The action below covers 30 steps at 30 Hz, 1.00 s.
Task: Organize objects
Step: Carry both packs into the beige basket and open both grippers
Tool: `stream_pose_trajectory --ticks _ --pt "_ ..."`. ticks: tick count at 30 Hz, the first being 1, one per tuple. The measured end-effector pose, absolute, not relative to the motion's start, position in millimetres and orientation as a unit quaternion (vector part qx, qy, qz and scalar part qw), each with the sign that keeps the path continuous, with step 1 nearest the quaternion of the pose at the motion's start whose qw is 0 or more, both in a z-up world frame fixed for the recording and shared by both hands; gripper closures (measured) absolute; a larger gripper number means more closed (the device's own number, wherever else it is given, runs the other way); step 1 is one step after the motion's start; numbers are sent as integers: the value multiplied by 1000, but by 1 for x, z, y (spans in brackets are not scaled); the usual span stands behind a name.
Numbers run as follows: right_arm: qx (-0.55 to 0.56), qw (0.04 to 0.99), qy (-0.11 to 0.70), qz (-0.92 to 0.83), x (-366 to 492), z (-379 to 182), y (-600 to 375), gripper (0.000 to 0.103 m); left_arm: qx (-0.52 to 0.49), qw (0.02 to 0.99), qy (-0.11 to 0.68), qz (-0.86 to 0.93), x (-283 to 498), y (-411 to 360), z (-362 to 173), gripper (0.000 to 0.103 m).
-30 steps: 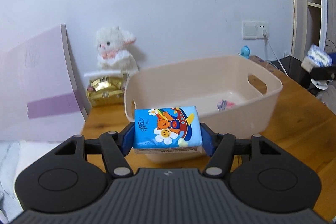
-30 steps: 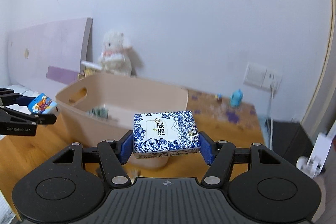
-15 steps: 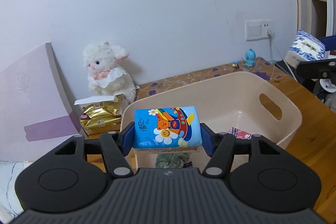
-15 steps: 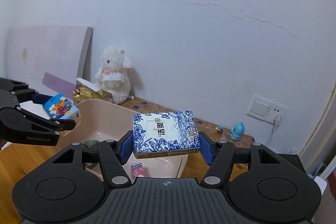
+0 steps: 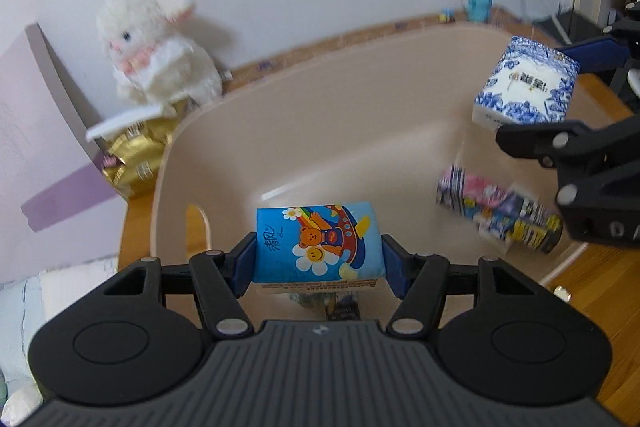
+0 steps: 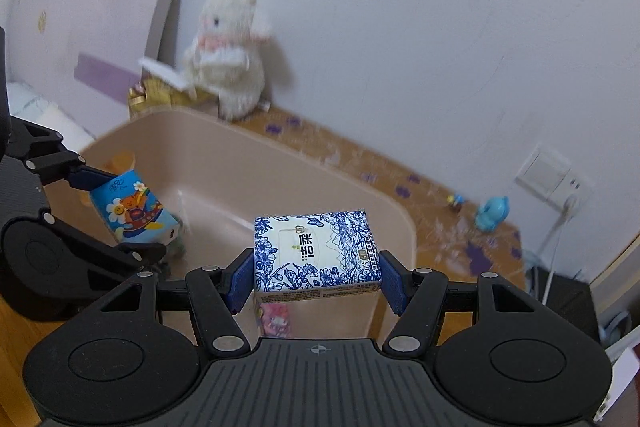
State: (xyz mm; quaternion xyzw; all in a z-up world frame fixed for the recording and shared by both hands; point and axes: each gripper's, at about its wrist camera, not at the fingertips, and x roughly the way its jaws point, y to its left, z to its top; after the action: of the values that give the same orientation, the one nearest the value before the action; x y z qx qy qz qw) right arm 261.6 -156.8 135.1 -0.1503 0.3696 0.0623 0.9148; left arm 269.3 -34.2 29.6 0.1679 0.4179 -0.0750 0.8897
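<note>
Smooth matt beige plastic for the bin (image 5: 328, 115). Behind bin: fluffy white plush rabbit (image 5: 154, 39), shiny gold foil packs (image 5: 134, 157). Glossy printed wrap on both tissue packs (image 5: 318, 243) (image 6: 316, 253). Varnished wood tabletop (image 5: 596, 291). Matt black plastic tongs (image 5: 319, 267).

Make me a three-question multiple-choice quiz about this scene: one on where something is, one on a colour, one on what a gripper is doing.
1. Where is the plush lamb?
A. inside the tub
B. by the wall behind the tub
C. in a gripper

2. What colours is the pack in the right gripper?
A. blue and white
B. gold
C. pink

3. What is the left gripper doing?
A. open and empty
B. clamped on the bear tissue pack
C. resting on the table

Answers:
1 B, the lamb sits against the wall beyond the beige tub.
2 A, the porcelain-pattern pack.
3 B, pads press the bear tissue pack.
</note>
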Motion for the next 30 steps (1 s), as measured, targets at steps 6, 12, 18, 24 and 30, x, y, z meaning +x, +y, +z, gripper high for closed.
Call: stream_pose_trajectory --ticks 6,12,18,24,30 --pt "-152 891 422 72 271 106 -155 42 162 872 456 -71 287 -30 13 38" --pt "-140 887 435 64 277 100 -160 38 152 871 463 -61 294 -26 8 36" --pt "-138 903 404 59 269 107 -160 19 142 889 432 -54 289 -19 22 11" --pt "-113 917 378 61 255 129 -167 11 135 904 403 -48 275 -12 43 10" --pt "-100 930 349 59 228 152 -179 7 123 920 370 -45 246 -4 64 5"
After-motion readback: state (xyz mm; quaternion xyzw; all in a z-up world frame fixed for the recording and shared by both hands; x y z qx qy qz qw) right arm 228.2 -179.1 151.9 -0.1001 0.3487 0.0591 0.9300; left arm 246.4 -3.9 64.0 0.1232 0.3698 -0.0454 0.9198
